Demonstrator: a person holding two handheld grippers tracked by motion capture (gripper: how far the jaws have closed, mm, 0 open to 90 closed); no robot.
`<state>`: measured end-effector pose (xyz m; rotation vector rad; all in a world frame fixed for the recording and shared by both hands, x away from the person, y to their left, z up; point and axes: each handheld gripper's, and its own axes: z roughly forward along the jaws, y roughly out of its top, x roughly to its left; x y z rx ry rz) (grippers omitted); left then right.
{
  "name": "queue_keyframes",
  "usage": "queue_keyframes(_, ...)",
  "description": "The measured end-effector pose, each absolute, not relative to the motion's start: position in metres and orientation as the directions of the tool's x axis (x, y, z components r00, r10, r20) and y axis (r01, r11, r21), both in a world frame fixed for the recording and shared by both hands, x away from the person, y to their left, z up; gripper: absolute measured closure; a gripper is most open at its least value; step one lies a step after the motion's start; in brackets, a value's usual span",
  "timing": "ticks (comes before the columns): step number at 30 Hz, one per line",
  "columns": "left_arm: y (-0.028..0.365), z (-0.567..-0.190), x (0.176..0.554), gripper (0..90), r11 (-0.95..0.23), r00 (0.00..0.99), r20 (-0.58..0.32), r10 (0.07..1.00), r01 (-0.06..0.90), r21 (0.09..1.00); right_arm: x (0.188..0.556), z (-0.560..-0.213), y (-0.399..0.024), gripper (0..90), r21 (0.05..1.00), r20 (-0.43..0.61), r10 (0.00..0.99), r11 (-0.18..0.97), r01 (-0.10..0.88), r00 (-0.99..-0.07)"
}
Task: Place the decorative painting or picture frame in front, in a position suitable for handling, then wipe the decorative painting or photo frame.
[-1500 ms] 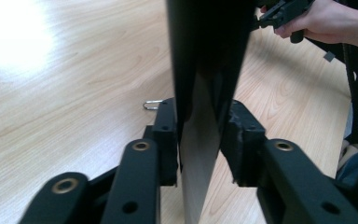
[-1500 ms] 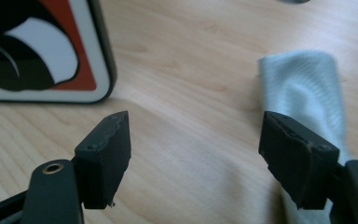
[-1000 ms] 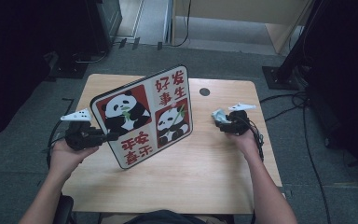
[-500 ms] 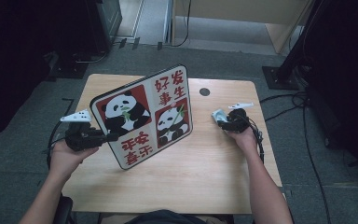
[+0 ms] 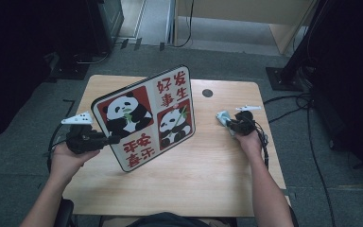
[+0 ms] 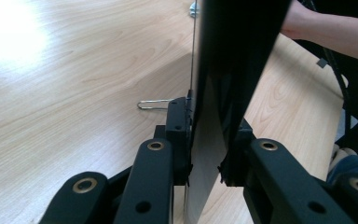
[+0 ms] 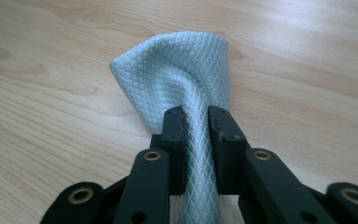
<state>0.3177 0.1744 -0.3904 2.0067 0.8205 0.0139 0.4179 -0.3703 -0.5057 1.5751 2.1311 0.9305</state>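
A white board (image 5: pixel 144 118) printed with two pandas and red characters stands tilted on edge over the left half of the wooden table (image 5: pixel 208 175). My left gripper (image 5: pixel 111 139) is shut on its lower left edge. In the left gripper view the board's dark edge (image 6: pixel 228 70) rises between the pads of the left gripper (image 6: pixel 205 135). At the right, a pale blue-grey textured cloth (image 5: pixel 223 117) lies on the table. My right gripper (image 5: pixel 228 120) has just been closing and now pinches it. The right gripper view has the cloth (image 7: pixel 177 70) bunched up between the pads of the right gripper (image 7: pixel 196 119).
A round dark cable hole (image 5: pixel 207 93) sits near the table's far edge. A thin wire loop (image 6: pixel 154 103) lies on the wood beside the board. Cables (image 5: pixel 302 101) trail over the floor to the right, and dark equipment stands behind the table.
My right gripper has sunk a little onto the cloth and its jaws have closed on it. The left hand and the board have kept still.
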Motion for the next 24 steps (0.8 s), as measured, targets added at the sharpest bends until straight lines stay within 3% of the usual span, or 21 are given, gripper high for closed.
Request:
queue_keyframes(6,0.175,-0.39,0.317,78.1,-0.343,0.78,-0.302,0.548,0.539,0.769,0.419,-0.497,-0.373,80.7,0.646,0.175,0.93,0.14,0.75,-0.324)
queue_keyframes(24,0.175,-0.391,0.317,78.7,-0.35,0.795,-0.308,0.523,0.529,0.773,0.411,-0.466,-0.347,80.7,0.67,0.183,0.892,0.194,0.717,-0.412)
